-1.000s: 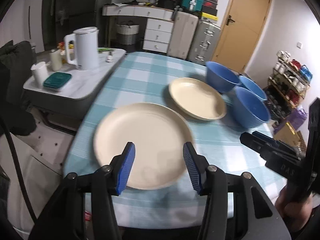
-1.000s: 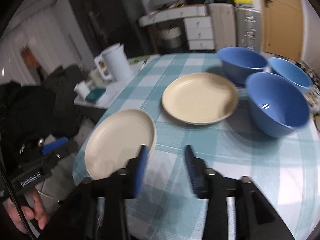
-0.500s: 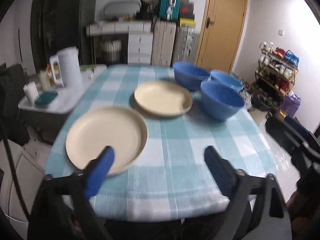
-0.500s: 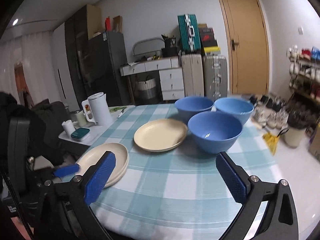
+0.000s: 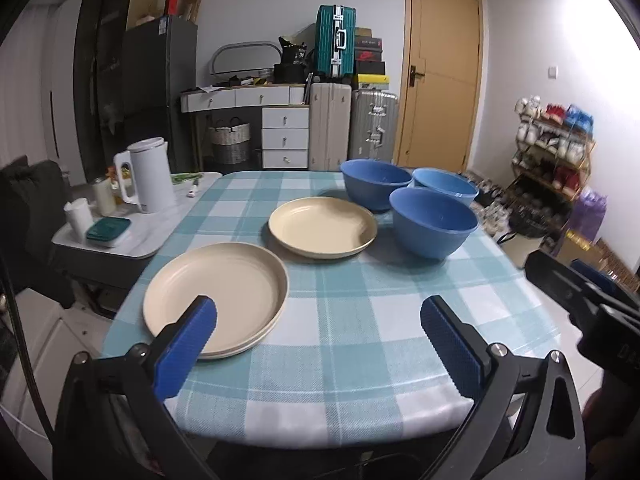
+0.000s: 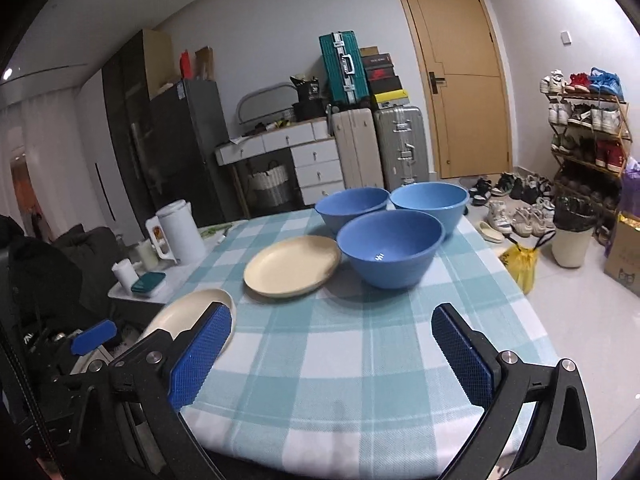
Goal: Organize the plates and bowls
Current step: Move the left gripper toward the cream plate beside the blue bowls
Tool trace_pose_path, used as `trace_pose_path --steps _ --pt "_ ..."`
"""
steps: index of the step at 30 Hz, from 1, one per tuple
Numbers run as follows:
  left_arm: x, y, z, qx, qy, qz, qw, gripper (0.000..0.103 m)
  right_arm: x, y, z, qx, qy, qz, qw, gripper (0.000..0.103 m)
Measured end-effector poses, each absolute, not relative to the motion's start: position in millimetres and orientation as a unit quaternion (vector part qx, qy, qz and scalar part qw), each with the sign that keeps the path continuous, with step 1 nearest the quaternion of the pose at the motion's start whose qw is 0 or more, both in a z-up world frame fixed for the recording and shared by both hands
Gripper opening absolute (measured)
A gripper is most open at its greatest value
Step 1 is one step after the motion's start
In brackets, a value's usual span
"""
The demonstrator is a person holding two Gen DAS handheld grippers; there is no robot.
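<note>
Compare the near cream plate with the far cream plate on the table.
The near plate sits at the table's left front edge; the far plate sits mid-table beside the blue bowls. The near one looks like a stack of two, the far one single. Both are round, cream, empty and upright.

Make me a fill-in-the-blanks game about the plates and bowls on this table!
1. The table holds ___ blue bowls.
2. The far plate is cream, and the near plates are a stack of ___.
3. The tablecloth has a ___ pattern.
4. The left gripper and right gripper are both ___ and hold nothing.

Missing words: three; two; checked; open
</note>
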State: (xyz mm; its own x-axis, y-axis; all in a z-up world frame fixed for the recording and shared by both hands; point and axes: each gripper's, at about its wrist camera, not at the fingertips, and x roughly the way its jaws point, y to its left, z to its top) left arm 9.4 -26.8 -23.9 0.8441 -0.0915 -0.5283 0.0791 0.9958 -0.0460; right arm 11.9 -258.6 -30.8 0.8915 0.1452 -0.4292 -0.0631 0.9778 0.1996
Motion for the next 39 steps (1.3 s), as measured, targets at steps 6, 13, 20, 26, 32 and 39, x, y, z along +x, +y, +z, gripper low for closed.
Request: trace_pose_path --steps 6,13,20,26,32,39 --pt "0 -29 -19 -0.013 0.266 -0.053 0.962 0.103 0 -258 -38 0.097 0.235 0.056 0.966 0.102" --pt "-3 -24 -20 -0.023 0.271 -0.050 0.961 0.103 -3 -250 -40 0.090 0.242 0.062 0.964 0.102" --pt "-1 -21 -24 -0.028 0.280 -0.049 0.958 0.103 0 -246 -44 0.096 0.248 0.069 0.961 0.102" --pt "6 -15 -35 -0.033 0.289 -0.055 0.955 0.103 5 -243 -54 0.097 0.253 0.077 0.960 0.102" --pt "34 -8 -55 -0.047 0.317 -0.055 0.946 0.103 21 -230 -67 0.060 0.245 0.085 0.964 0.102" --pt "76 8 -69 -0.064 0.348 -0.051 0.934 0.103 65 -224 -83 0.040 0.258 0.097 0.960 0.102"
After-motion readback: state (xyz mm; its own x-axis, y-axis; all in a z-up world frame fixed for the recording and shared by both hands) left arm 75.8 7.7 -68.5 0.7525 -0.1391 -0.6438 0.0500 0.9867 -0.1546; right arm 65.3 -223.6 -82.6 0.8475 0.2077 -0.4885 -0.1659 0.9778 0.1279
